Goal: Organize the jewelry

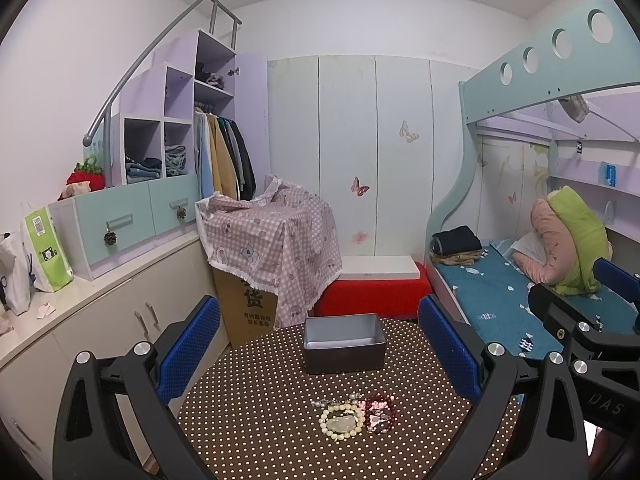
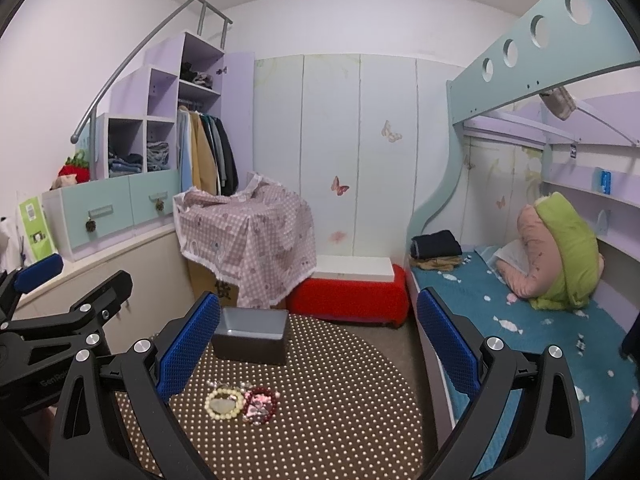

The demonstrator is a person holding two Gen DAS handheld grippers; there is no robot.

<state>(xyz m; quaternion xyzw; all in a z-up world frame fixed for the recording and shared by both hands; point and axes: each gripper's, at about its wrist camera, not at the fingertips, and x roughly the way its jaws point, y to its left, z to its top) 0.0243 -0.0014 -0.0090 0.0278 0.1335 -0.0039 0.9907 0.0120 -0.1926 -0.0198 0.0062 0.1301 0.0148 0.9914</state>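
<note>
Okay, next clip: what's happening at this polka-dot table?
A person holds two grippers above the table, both open and empty. The left gripper faces a cream bead bracelet and a dark red bracelet lying side by side. An open box behind them looks empty. No jewelry is in it yet.
</note>
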